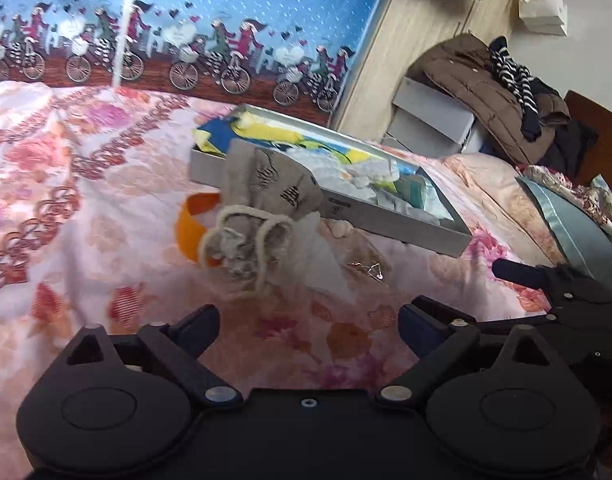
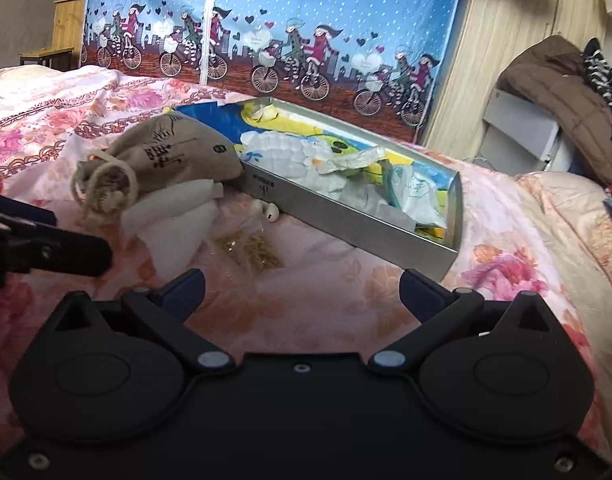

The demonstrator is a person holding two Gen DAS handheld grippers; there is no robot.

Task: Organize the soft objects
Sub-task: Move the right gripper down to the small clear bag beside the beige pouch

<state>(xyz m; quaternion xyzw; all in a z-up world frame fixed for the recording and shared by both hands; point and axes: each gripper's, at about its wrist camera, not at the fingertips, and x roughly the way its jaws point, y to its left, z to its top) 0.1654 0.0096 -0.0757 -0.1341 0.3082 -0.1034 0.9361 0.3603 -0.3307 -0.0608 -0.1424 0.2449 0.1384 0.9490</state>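
A beige drawstring pouch with black writing leans against the near wall of a grey box on the floral bed cover; it also shows in the right wrist view. The box holds a white padded cloth and other soft items over a blue and yellow sheet. A white foam piece lies under the pouch. My left gripper is open and empty, short of the pouch. My right gripper is open and empty, near the box's front wall.
An orange band lies left of the pouch. A white earbud and a clear bag of small tan bits lie by the box. A brown jacket covers grey boxes at right. A blue bicycle-print panel stands behind the bed.
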